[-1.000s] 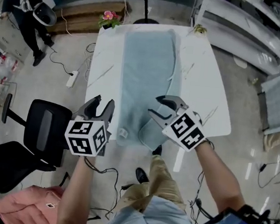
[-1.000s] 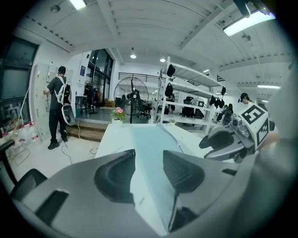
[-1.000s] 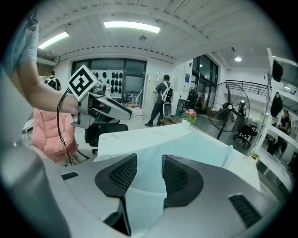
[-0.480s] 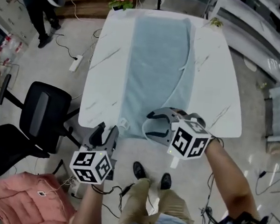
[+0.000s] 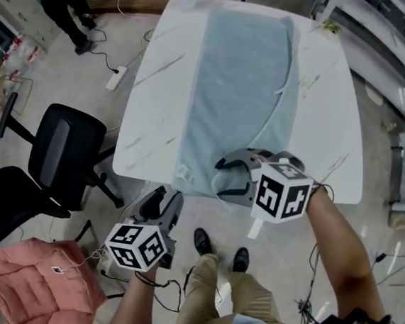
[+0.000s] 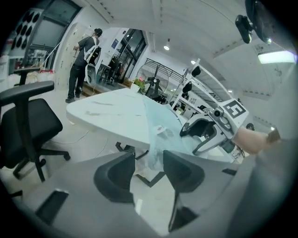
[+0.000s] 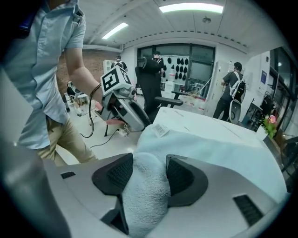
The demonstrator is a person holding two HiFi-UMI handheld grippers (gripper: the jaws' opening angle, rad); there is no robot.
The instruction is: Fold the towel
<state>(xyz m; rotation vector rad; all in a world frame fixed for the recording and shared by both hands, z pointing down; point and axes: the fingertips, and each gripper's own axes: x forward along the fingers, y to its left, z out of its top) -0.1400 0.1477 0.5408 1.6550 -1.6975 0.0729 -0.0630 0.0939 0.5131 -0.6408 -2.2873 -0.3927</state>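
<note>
While the towel [image 5: 243,76] lies flat along the counter [image 5: 164,83], near edge overhanging, I log: right tongs [image 5: 220,181] just opened wide, near-right corner loose between them; left tongs [image 5: 168,196] wide, empty, below near-left corner. No fold made yet, I judge.

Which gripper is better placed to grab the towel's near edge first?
Right: on the right gripper the jaws have just been opening, towel already between them. Left gripper hangs open, empty, below the table edge.
</note>
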